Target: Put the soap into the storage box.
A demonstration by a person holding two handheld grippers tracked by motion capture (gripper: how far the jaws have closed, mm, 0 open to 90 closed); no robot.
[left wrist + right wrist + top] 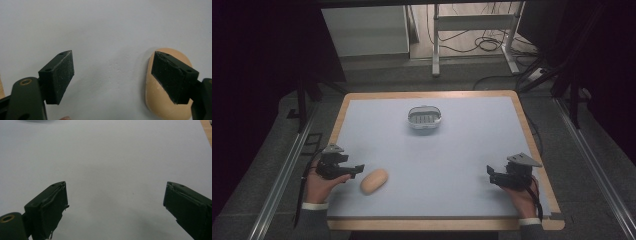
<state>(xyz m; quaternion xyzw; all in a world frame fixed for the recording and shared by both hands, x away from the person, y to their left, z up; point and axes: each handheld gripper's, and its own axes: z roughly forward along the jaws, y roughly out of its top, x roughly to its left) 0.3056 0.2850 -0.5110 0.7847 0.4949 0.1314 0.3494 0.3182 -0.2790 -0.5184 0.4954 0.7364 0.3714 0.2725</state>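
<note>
Two grippers on the go here, and we've got one in each hand at the near end of the worktop [472, 200]. Using the soap [374, 181] as our landmark: it's a tan, rounded bar lying flat on the pale mat, near the front edge and over toward our left.

Our left gripper [354, 170] sits just left of the soap, pointing at it, close but not touching as far as we can tell from the high view. In the left gripper view the fingers [58, 77] are spread wide with nothing but bare mat between them, and the soap [160, 100] lies under and partly behind the finger on that view's right. So nothing is gripped yet.

Our right gripper [493, 175] is well away from the soap, over on the far right side of the worktop, roughly level with it. In the right gripper view its fingers [50, 210] are also wide apart over plain mat, holding nothing.

Well beyond the soap, toward the back middle of the worktop, sits a white dish [424, 119] with a ridged inside. It's nowhere near either gripper.
</note>
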